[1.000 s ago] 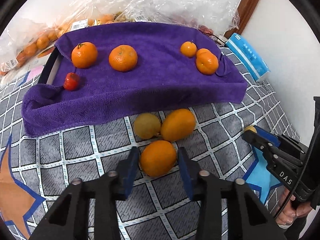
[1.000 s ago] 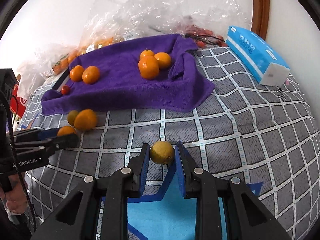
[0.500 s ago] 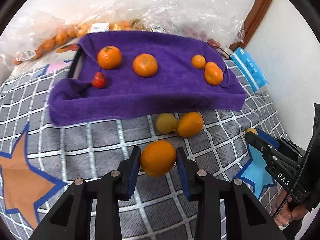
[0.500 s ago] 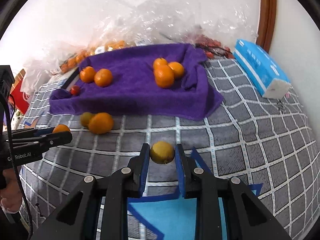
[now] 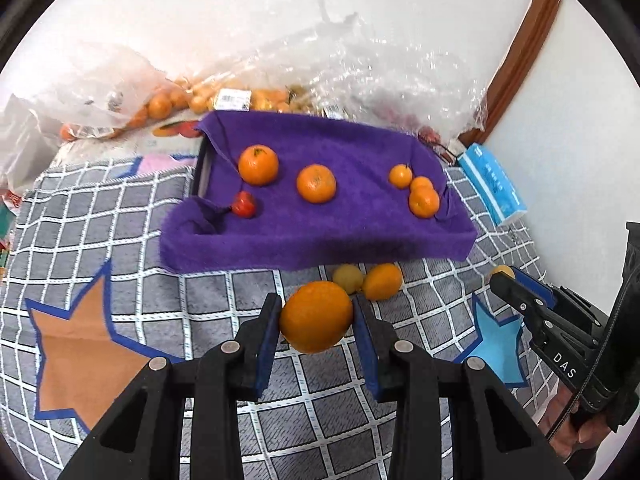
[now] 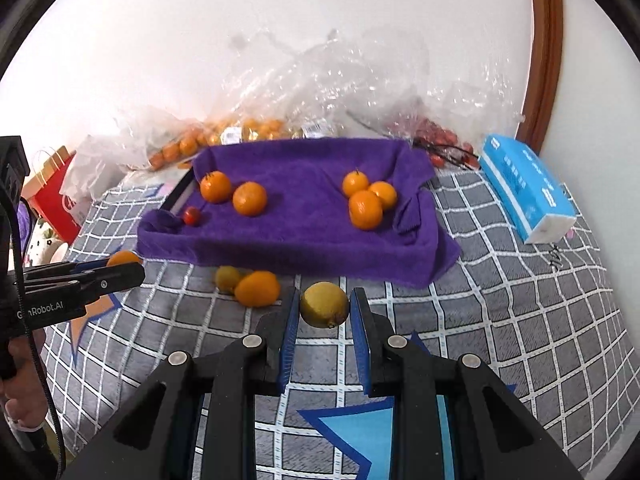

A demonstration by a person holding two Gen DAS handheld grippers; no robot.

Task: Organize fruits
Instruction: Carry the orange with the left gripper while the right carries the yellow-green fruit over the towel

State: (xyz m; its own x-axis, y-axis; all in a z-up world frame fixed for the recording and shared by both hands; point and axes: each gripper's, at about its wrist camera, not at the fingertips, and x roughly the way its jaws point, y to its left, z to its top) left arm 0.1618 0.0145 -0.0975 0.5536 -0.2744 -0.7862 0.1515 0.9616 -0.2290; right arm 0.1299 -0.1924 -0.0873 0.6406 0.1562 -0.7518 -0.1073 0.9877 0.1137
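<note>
Grey checked mat [image 5: 200, 300] carries a purple towel [image 5: 340, 232] with mandarins. Left hand-held gripper [image 5: 316, 318] clamps an orange [image 5: 316, 316] above the mat; right hand-held gripper [image 6: 324, 308] clamps a lemon [image 6: 324, 304].

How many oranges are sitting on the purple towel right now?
5: two on the left, three clustered on the right of the towel. None looks hidden.

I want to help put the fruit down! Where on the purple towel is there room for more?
The purple towel is bare in its middle, between the two oranges on the left and the three oranges bunched on the right. Its front strip is free too. The right corner is crowded, and a small red fruit sits front-left.
</note>
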